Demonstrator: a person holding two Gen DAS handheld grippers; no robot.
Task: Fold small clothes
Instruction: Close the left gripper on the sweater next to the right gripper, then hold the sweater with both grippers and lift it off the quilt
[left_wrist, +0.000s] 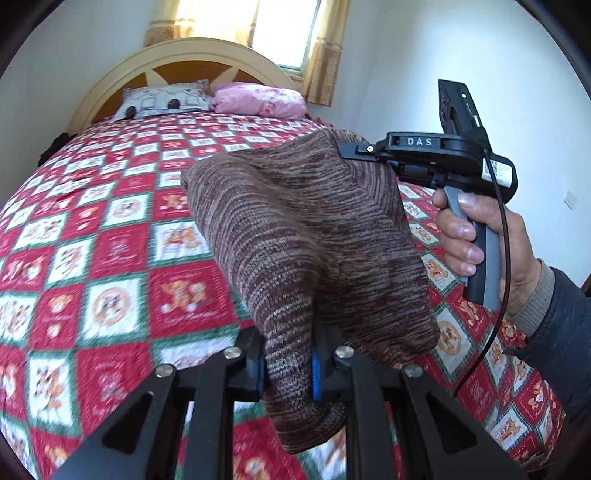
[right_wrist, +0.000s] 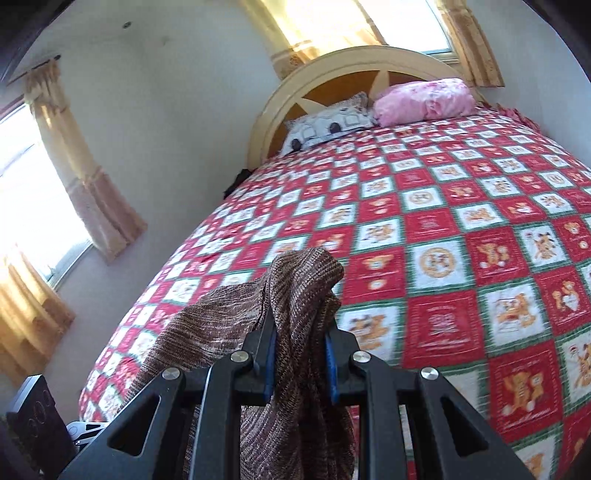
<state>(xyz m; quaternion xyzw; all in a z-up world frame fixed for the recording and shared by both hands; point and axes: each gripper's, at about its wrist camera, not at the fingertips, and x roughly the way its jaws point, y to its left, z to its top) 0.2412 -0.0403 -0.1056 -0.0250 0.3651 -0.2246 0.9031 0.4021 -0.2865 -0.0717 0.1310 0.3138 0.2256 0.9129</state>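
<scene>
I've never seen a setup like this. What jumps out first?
A brown striped knitted garment hangs in the air, pinched by the left claw at one end and the right claw at the other. Beneath it spreads a red, white and green checked teddy-bear quilt, with a pink pillow at the headboard.

Home bedroom: quilted bed (right_wrist: 443, 221), pillows (left_wrist: 258, 98), curtained window (left_wrist: 325, 48).

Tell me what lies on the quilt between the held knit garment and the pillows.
Nothing: in both wrist views the quilt runs bare from the knit garment to the pillows.
</scene>
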